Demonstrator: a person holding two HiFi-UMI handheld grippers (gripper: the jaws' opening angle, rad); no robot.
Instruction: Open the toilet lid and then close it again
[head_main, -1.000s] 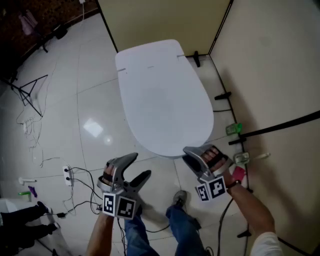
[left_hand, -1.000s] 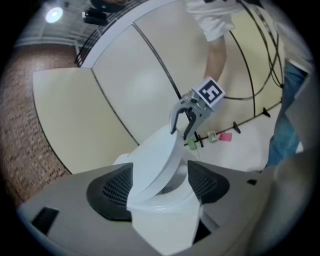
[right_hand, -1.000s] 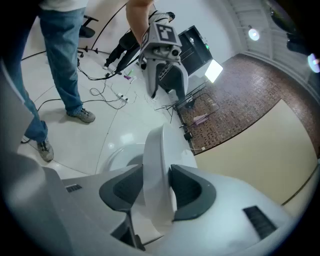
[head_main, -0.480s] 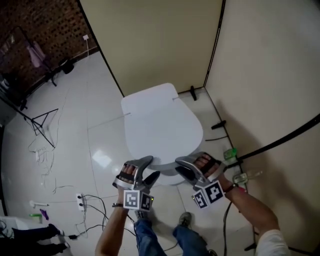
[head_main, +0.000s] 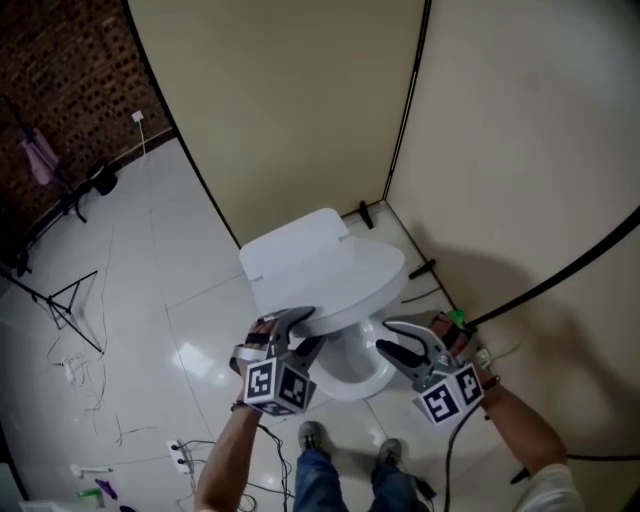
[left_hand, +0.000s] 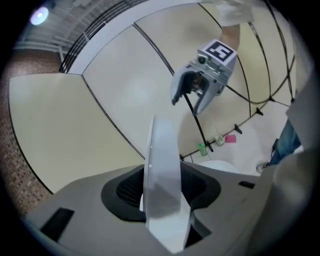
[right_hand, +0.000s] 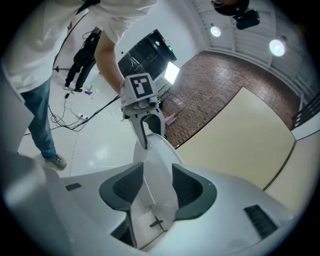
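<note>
The white toilet lid (head_main: 325, 262) is lifted partway off the bowl (head_main: 357, 372), its front edge raised. Both grippers hold that front edge. In the left gripper view the lid's edge (left_hand: 161, 170) stands upright between the dark pads of my left gripper (left_hand: 162, 192), whose jaws have just been closing onto it. My right gripper (right_hand: 156, 192) is shut on the lid's rim (right_hand: 159, 165) a little further along. In the head view the left gripper (head_main: 298, 335) is at the rim's left front and the right gripper (head_main: 397, 345) at its right front.
Beige partition walls (head_main: 300, 110) meet in a corner right behind the toilet. Small bottles (left_hand: 202, 148) stand at the wall's foot on the right. Cables (head_main: 80, 385) and a stand (head_main: 65, 300) lie on the tiled floor to the left. The person's shoes (head_main: 312, 437) are below the bowl.
The lid went from lying flat to partly raised. Both grippers rose with it. The left gripper, open and off the lid before, came to the front edge and closed on it.
</note>
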